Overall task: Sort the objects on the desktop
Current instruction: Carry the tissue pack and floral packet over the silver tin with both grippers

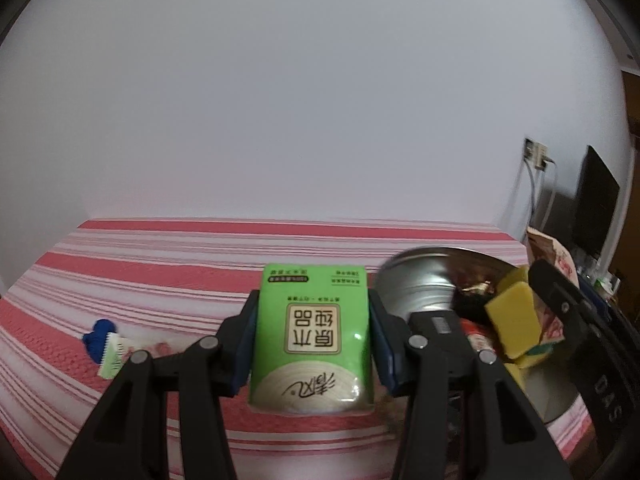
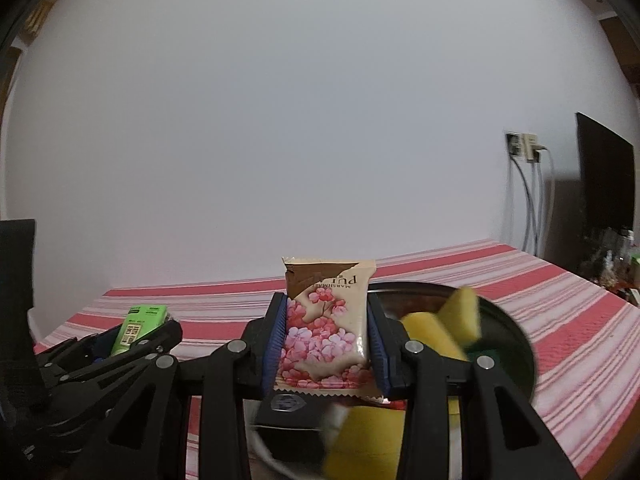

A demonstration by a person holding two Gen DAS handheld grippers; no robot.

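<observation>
Two wrist-camera views over a worktop point(image 1: 160, 264) covered in a red and white striped cloth, with a plain white wall behind.

In the left wrist view, the left gripper point(image 1: 312, 332) fills the lower centre of the frame, its jaws pinching a green tissue pack point(image 1: 312, 336) by its two sides, held upright above the cloth. At lower left lies a small blue and white wrapper point(image 1: 105, 346). At right sits a metal bowl point(image 1: 424, 284) holding yellow sponges point(image 1: 514, 320) and other items too blurred to name.

In the right wrist view, the right gripper point(image 2: 327, 340) sits at lower centre, its jaws pinching a floral snack packet point(image 2: 326, 328), pink blossoms on cream, held upright above the bowl. Blurred sponges show to its right and below it. The left gripper and its green pack appear at lower left.
</observation>
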